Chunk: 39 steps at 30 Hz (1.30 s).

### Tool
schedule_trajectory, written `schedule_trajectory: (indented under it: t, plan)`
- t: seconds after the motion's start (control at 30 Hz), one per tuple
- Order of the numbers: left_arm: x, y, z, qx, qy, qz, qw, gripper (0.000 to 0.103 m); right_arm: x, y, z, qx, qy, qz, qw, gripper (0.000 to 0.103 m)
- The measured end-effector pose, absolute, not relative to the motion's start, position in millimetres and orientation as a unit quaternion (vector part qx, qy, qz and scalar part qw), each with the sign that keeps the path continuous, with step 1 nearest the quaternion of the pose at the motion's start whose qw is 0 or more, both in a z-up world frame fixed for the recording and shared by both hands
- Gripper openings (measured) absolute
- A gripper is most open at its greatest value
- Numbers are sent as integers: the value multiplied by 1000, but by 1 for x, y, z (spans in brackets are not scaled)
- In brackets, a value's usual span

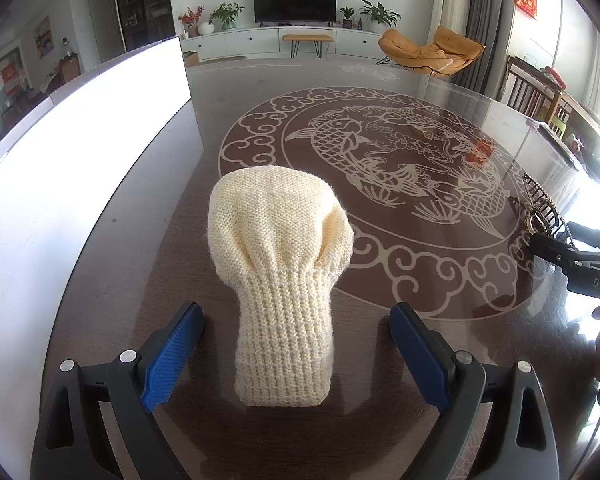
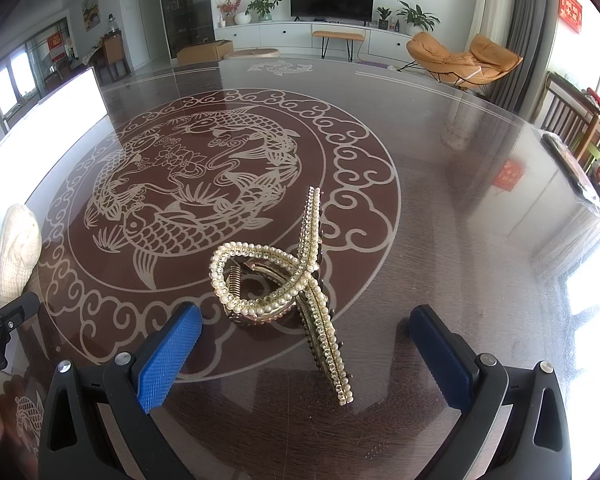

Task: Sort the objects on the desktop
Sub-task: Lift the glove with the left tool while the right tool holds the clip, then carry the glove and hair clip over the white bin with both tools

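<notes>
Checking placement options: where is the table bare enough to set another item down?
Bare: the fish medallion between the knitted cover and the pearl hair clip, and the table right of the clip. Crowded: near edge, where the open left gripper and right gripper flank those items.

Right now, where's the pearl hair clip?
In the right wrist view, the pearl hair clip lies on the table at the fish medallion's border, just ahead of the right gripper's open jaws.
</notes>
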<state>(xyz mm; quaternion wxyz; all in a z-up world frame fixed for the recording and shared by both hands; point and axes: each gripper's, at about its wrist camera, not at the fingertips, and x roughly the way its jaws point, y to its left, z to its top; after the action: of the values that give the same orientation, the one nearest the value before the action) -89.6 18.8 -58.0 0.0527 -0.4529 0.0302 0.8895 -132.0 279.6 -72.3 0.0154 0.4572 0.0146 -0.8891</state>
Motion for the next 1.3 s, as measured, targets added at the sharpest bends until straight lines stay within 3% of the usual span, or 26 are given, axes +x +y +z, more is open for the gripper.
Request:
schedule_trajectory:
  t: [0.57, 0.6, 0.63, 0.67, 0.7, 0.73, 0.77, 0.8, 1.1, 1.3]
  plan:
    - [-94, 18, -57, -458, 28, 887, 53, 102, -132, 280, -72, 457, 15, -889, 15, 103]
    - [-93, 17, -57, -456, 26, 888, 57, 99, -132, 280, -72, 457, 14, -889, 16, 103]
    - [-91, 16, -54, -446, 21, 893, 67, 77, -132, 280, -72, 458, 14, -889, 23, 103]
    - [-88, 15, -51, -435, 20, 897, 71, 64, -132, 279, -71, 456, 15, -889, 36, 99]
    - [-88, 15, -50, -432, 21, 899, 73, 49, -130, 276, -69, 452, 25, -891, 42, 77]
    - [-87, 13, -49, -429, 19, 900, 76, 34, -129, 272, -65, 445, 32, -893, 52, 62]
    - [-87, 10, -48, -427, 7, 900, 88, 34, -129, 270, -62, 445, 32, -893, 57, 48]
    - [-87, 7, -48, -427, -3, 899, 94, 32, -130, 268, -61, 451, 27, -890, 57, 46]
    - [-42, -37, 8, -380, -122, 909, 116, 31, -108, 245, -7, 424, 0, -900, 104, 46]
    - [-18, -110, 98, -309, -149, 936, 83, 31, -129, 160, 58, 377, 1, -906, 194, 46]
